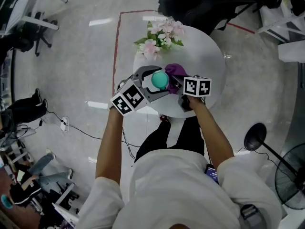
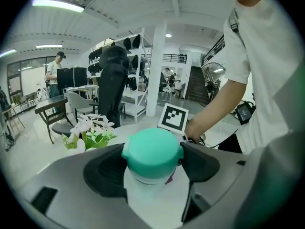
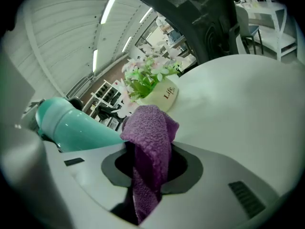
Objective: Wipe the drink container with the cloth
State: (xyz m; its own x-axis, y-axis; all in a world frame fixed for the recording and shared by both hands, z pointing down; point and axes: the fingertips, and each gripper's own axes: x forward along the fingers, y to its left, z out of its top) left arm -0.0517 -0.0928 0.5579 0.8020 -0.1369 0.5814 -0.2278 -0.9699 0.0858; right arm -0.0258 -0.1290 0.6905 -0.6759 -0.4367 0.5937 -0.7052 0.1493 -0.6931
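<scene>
Teal-capped, pale-bodied drink container point(image 2: 152, 149) was clamped in the left claw point(image 2: 152, 165) above the round white table point(image 1: 205, 56). The right claw point(image 3: 148, 166) gripped a purple terry cloth point(image 3: 151, 128) just beside it. A pink flower arrangement point(image 1: 161, 35) stood behind them on the table.

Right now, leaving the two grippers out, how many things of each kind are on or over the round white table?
drink container: 1
purple cloth: 1
pot of flowers: 1
Total: 3
</scene>
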